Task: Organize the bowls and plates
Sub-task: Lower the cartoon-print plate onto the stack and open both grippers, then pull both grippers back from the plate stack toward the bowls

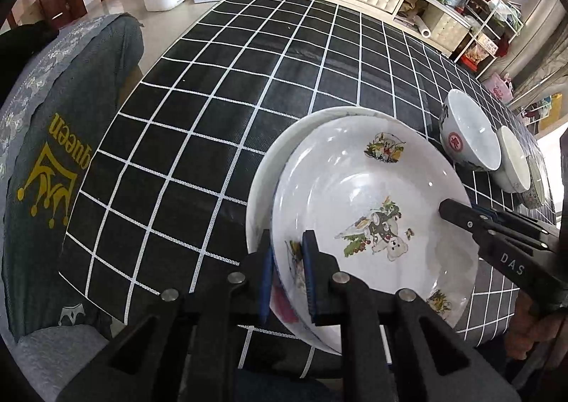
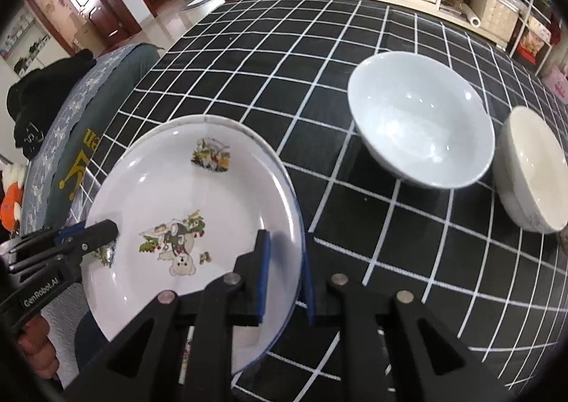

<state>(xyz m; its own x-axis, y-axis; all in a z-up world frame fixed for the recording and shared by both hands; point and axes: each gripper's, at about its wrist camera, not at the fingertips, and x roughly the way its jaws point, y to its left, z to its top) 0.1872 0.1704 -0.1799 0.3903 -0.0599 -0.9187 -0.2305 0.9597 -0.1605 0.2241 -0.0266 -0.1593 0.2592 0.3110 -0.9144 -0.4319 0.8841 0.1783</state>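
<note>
Grippers, left (image 1: pixel 287 270) and right (image 2: pixel 285 274), each pinch closed on opposite rims of a white cartoon-printed plate (image 1: pixel 358 189), apparently steadying it over another plate at lower centre.

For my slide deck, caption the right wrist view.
Both grippers, right gripper and left gripper, clamp the cartoon plate's opposite rims beside two bowls.

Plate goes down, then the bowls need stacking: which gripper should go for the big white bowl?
Right, probably. The right gripper grips the cartoon plate on the side nearest the white bowl; the left gripper holds the far rim.
</note>
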